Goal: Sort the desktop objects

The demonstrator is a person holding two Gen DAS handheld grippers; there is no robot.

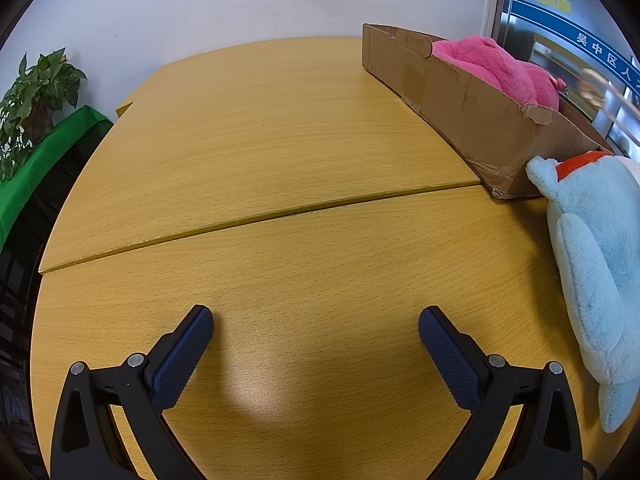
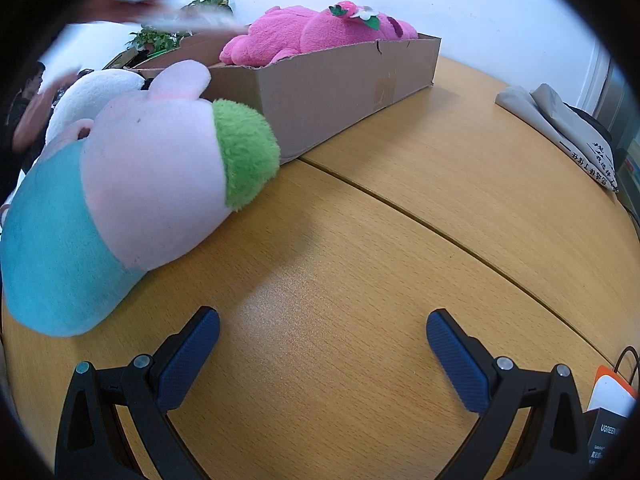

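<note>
Both tools, left tool [image 1: 316, 320] and right tool [image 2: 323, 322], gape wide and empty over the bench [image 1: 280, 152]. 1 pink plush [image 2: 320, 32] already sits in the cardboard box [image 2: 328, 92]; pig plush [image 2: 140, 192] and pale-blue plush [image 1: 592, 272] wait just beside the box, likely next.

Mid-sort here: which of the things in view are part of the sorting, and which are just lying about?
Part of the job:
- cardboard box
- pink plush, already in the box
- pig plush, on the table beside the box
- light blue plush, on the table by the box corner

Just lying about:
- grey bag
- potted plant
- UGREEN box
</note>
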